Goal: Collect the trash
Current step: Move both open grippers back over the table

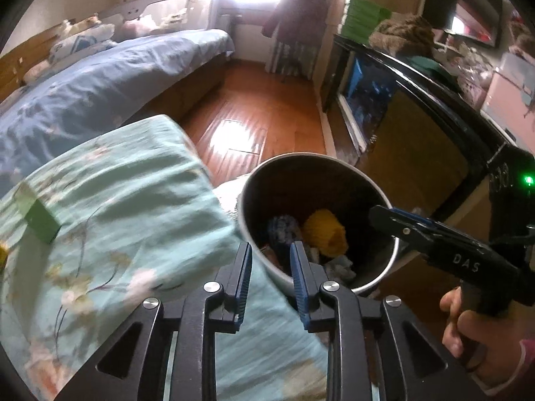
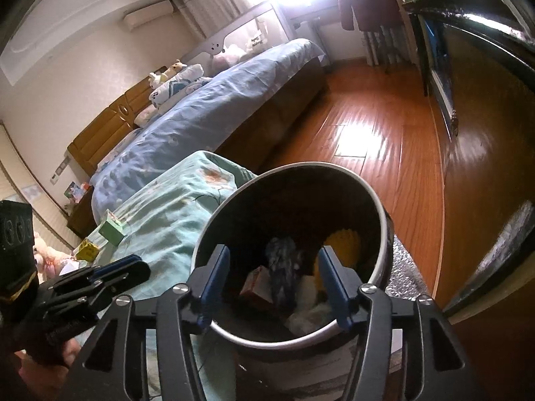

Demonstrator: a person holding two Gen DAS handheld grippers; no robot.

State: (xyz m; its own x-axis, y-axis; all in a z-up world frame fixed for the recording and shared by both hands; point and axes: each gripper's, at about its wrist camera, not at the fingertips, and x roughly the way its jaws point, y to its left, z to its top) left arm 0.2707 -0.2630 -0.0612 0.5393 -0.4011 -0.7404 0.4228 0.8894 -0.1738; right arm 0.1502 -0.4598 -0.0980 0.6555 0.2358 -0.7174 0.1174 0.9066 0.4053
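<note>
A round bin [image 1: 264, 173] with a pale rim and dark inside stands on the floor beside the teal floral cover [image 1: 117, 207]. It holds a yellow knobbly item [image 1: 326, 234], a dark blue-grey item [image 1: 282, 230] and white scraps. In the right wrist view the bin [image 2: 384, 234] also shows a small red-and-white carton [image 2: 257, 282]. My left gripper [image 1: 271, 250] is open and empty over the bin's near rim. My right gripper [image 2: 274, 257] is open and empty above the bin; it also shows in the left wrist view [image 1: 378, 215]. A green box [image 1: 40, 222] lies on the cover.
A bed with a blue duvet [image 1: 100, 77] runs along the left. A dark cabinet with a glass front [image 1: 401, 100] lines the right. The wood floor [image 1: 260, 107] lies between them. A yellow box [image 2: 87, 249] sits near the green box [image 2: 112, 229].
</note>
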